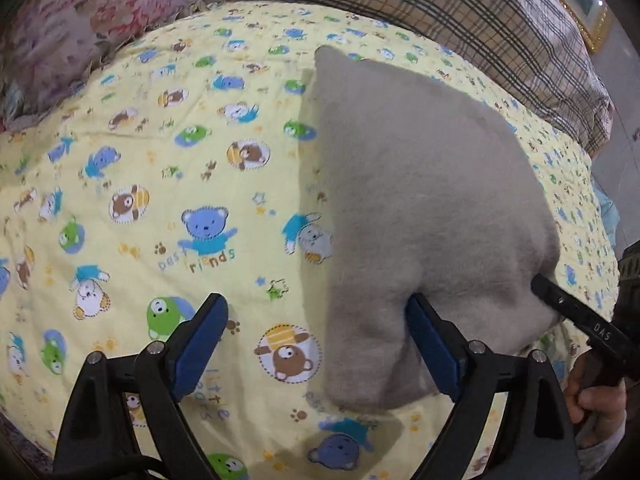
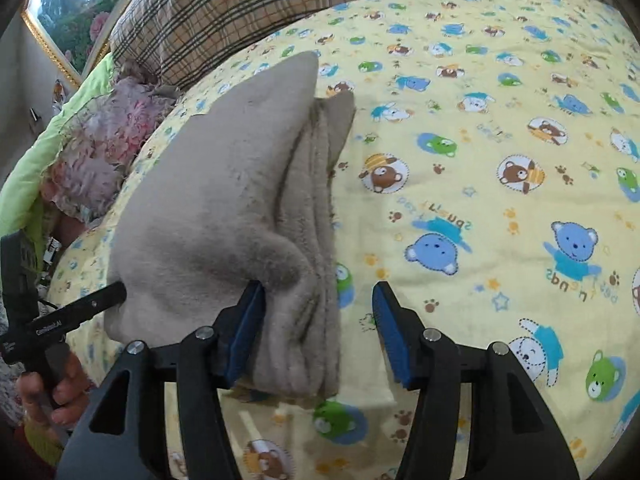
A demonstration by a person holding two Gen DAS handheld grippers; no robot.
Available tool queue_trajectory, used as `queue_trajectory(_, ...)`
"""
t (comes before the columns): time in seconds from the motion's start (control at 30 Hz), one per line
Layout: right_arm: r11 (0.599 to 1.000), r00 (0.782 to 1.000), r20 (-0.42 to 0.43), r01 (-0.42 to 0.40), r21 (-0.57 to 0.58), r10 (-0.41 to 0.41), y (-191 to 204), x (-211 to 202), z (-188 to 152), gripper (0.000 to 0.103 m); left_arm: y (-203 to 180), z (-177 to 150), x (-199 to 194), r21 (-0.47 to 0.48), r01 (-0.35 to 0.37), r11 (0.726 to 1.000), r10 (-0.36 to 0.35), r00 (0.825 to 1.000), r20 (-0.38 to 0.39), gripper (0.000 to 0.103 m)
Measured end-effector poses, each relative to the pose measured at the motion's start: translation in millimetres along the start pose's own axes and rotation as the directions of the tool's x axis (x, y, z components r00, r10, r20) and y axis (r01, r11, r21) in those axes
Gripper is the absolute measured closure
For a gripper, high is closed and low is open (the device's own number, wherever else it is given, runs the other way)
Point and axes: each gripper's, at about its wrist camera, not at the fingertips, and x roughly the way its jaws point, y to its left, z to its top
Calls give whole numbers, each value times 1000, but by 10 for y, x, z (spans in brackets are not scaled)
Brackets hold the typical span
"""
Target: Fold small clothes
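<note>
Beige fleece, folded into a thick wedge with stacked layers along one edge, makes up the small garment (image 2: 224,216) lying on a bed under a yellow cotton quilt (image 1: 160,184) printed with cartoon bears and stars; a brown plaid blanket (image 1: 500,32) runs across the far side, a ruffled floral pillow (image 1: 68,40) sits at one corner, and a gilt-framed picture (image 2: 68,12) hangs beyond; left claw (image 1: 316,344) stands wide open, its blue-padded outer finger tucked against the garment's near edge, nothing pinched; right claw (image 2: 320,332) also stands open, one blue pad resting beside the fleece, the other over bare quilt; a hand (image 2: 52,392) grips the opposite tool's black handle at the frame's edge; soft pile looks matted and slightly worn.
</note>
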Motion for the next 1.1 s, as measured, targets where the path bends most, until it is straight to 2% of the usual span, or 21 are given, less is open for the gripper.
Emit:
queue_trajectory(0.1, 999, 999, 9, 36, -21, -36, 16, -20, -5, 46, -11, -10, -36, -11, -1, 1000, 1, 1000, -6, 10)
queue_trajectory(0.17, 998, 998, 14, 55, -33, -55, 37, -74, -16, 46, -64, -16, -128, 18, -35, 999, 35, 999, 17, 10)
queue_trajectory(0.2, 996, 997, 24, 72, -47, -71, 51, -128, -27, 46, -113, -36, -168, 49, -75, 996, 73, 997, 27, 10)
queue_trajectory(0.27, 994, 996, 27, 87, -67, -86, 36, -174, -54, 46, -142, -94, -167, 65, -95, 993, 93, 995, 30, 10)
queue_trajectory(0.43, 994, 996, 13, 84, -65, -84, -18, -91, -93, 45, -145, -166, -116, 25, -104, 994, 104, 994, 13, 10)
queue_trajectory(0.63, 991, 995, 15, 99, -85, -98, 36, -198, -86, 45, -277, -182, -239, 95, -173, 980, 169, 985, 45, 10)
queue_trajectory(0.73, 990, 995, 64, 88, -107, -82, 142, -361, -18, 45, -360, -120, -366, 125, -198, 972, 188, 978, 86, 10)
queue_trajectory(0.83, 993, 991, 126, 52, -107, -39, 274, -472, 138, 43, -437, -25, -473, 130, -189, 973, 173, 977, 127, 10)
queue_trajectory(0.93, 992, 990, 141, 34, -118, -17, 393, -387, 318, 43, -455, 89, -473, 122, -185, 975, 167, 975, 143, 10)
queue_trajectory(1.0, 992, 990, 139, 52, -116, -36, 414, -256, 395, 43, -440, 170, -404, 99, -197, 975, 182, 972, 147, 10)
queue_trajectory(1.1, 989, 992, 72, 106, -99, -99, 349, 55, 436, 43, -443, 208, -129, 112, -223, 968, 213, 973, 93, 9)
